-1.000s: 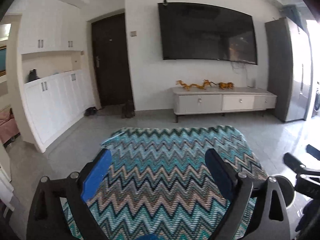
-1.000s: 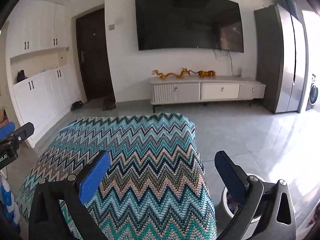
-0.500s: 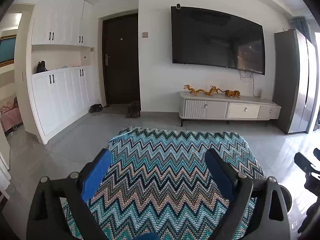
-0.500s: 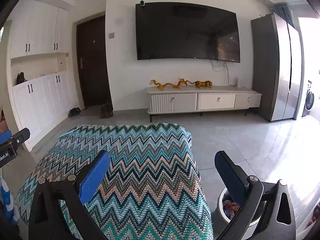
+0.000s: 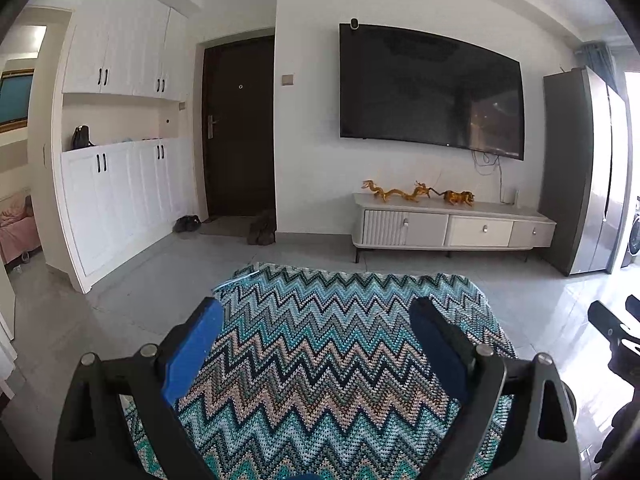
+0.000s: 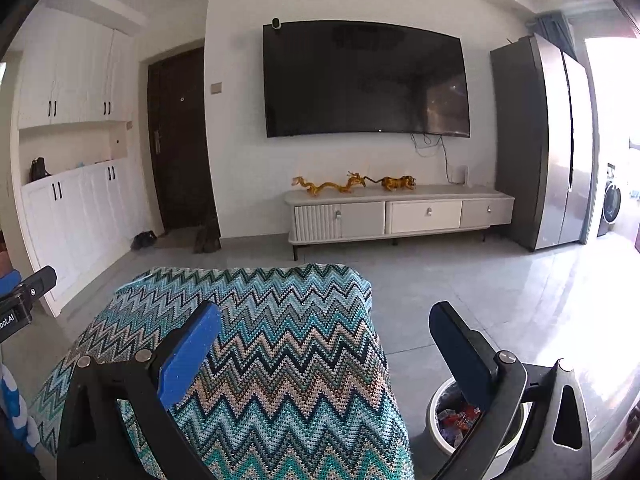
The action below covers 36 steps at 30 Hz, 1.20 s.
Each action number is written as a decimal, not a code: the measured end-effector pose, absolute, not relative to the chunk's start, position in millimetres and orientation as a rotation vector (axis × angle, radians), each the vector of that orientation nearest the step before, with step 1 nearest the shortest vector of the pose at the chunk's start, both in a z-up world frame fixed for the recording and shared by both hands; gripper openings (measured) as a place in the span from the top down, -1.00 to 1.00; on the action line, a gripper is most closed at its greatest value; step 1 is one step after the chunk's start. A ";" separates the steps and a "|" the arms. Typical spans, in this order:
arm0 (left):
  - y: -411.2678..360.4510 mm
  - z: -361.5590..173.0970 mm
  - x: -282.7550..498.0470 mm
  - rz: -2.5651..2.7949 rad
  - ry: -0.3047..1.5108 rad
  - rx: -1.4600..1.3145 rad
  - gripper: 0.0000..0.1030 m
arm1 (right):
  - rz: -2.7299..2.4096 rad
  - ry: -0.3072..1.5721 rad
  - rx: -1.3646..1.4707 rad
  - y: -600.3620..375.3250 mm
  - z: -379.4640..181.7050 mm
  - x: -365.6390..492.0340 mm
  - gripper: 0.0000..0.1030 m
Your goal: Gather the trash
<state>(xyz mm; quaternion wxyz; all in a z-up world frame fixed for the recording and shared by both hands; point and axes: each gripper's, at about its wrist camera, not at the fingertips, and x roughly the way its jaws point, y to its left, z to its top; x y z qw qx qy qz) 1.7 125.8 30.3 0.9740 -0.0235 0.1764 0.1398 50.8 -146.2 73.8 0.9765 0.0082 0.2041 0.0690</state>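
Trash bin (image 6: 440,432) half behind the right gripper (image 6: 328,344); wrappers inside too small to tell

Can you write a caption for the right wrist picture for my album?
Open right gripper hovers over a zigzag cloth, beside a white trash bin holding wrappers.

A home, a living room by the entry. On the white wall, a big dark TV (image 6: 366,80), wires hanging beneath. Below it, a low white cabinet (image 6: 400,214) with drawers, golden dragon figurines (image 6: 330,185) on top. To the left, a dark front door (image 5: 239,128), shoes (image 5: 187,223) on the floor beside it, white cupboards (image 5: 120,184) with a handbag (image 5: 81,138) in the niche. To the right, a tall steel fridge (image 6: 548,144), a washing machine (image 6: 612,200) past it. Grey tiled floor (image 6: 460,280); up close, a zigzag-knit cover (image 6: 272,352) in teal and beige.
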 end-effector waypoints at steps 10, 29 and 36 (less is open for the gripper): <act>123.8 30.9 -1.4 0.259 0.359 -0.051 -0.85 | 0.140 0.413 0.013 -146.0 73.6 49.4 -0.99; 86.3 23.1 0.8 0.134 0.388 0.003 -0.85 | 0.057 0.443 0.027 -174.8 54.4 47.3 -0.99; 74.4 19.4 -1.4 0.114 0.390 0.024 -0.85 | 0.044 0.452 0.024 -177.5 47.9 48.8 -0.99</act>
